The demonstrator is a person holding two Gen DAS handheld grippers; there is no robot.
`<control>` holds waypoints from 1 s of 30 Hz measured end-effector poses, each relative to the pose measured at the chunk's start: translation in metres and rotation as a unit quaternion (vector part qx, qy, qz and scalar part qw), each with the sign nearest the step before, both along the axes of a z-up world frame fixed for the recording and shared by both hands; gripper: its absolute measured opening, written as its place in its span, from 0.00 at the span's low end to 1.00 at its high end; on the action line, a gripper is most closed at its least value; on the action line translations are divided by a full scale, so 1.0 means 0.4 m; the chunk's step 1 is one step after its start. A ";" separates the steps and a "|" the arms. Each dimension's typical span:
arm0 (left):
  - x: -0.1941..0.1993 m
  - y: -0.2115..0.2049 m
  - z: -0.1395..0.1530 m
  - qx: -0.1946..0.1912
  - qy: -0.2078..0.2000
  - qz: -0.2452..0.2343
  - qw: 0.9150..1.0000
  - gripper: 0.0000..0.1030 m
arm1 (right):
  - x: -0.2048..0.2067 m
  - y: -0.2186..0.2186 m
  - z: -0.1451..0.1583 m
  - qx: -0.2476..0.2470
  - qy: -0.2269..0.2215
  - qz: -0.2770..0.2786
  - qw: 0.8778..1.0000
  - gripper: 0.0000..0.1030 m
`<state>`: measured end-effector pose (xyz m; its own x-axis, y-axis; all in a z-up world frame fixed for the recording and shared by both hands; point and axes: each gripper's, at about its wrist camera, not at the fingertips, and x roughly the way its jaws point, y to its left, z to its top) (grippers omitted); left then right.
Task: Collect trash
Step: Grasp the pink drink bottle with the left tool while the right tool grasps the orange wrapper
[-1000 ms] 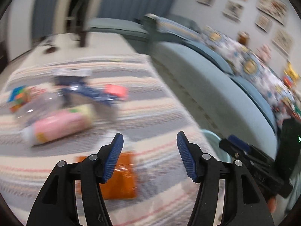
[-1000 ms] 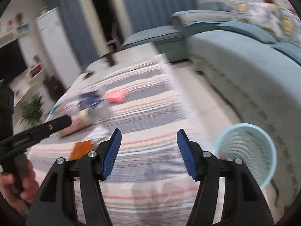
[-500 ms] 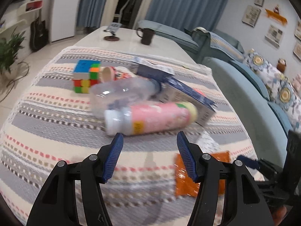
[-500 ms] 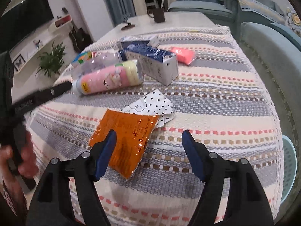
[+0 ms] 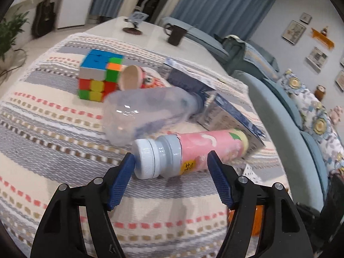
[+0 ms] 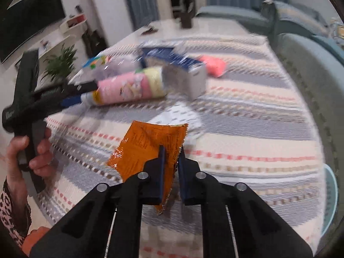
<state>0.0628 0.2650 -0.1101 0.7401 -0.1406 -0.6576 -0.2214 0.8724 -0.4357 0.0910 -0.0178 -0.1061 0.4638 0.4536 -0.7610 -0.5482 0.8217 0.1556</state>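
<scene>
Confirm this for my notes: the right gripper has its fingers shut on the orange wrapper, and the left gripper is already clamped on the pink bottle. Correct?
Not quite. In the left wrist view, the left gripper is open, its fingers either side of the pink bottle's cap end, not clamped. The rest holds: the right wrist view shows the right gripper shut on the orange wrapper.

Two claws, one spread, one pinched

The left claw [image 5: 171,164] has its jaws spread wide and level; the right claw [image 6: 171,153] has its jaws nearly together; a hand [image 6: 25,152] grips the left handle.
</scene>
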 end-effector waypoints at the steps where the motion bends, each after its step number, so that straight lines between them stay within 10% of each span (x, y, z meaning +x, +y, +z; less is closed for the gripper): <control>1: -0.005 -0.011 0.000 -0.013 -0.006 -0.016 1.000 0.63 | 0.000 -0.019 0.008 0.006 -0.003 -0.010 1.000 0.07; 8: -0.034 -0.161 0.015 -0.061 -0.027 -0.148 0.987 0.61 | 0.019 -0.174 0.031 0.006 -0.031 -0.123 0.992 0.06; 14: -0.053 -0.295 0.054 -0.020 -0.029 -0.242 0.970 0.63 | 0.012 -0.258 0.004 -0.012 -0.028 -0.191 0.981 0.06; 18: -0.038 -0.312 0.096 0.038 -0.042 -0.220 0.974 0.69 | -0.013 -0.277 -0.024 -0.009 -0.012 -0.186 0.982 0.06; 23: 0.113 -0.333 0.058 0.144 0.034 -0.192 0.970 0.69 | -0.034 -0.254 -0.034 -0.007 0.002 -0.151 0.989 0.07; 30: 0.226 -0.347 -0.011 0.173 0.096 -0.181 0.963 0.53 | -0.031 -0.268 -0.037 0.009 0.014 -0.142 0.990 0.07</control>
<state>0.1532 0.1263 -0.1146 0.5443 -0.1147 -0.8310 0.0769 0.9933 -0.0867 0.0784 -0.1251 -0.1211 0.5530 0.3211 -0.7689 -0.2910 0.9391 0.1829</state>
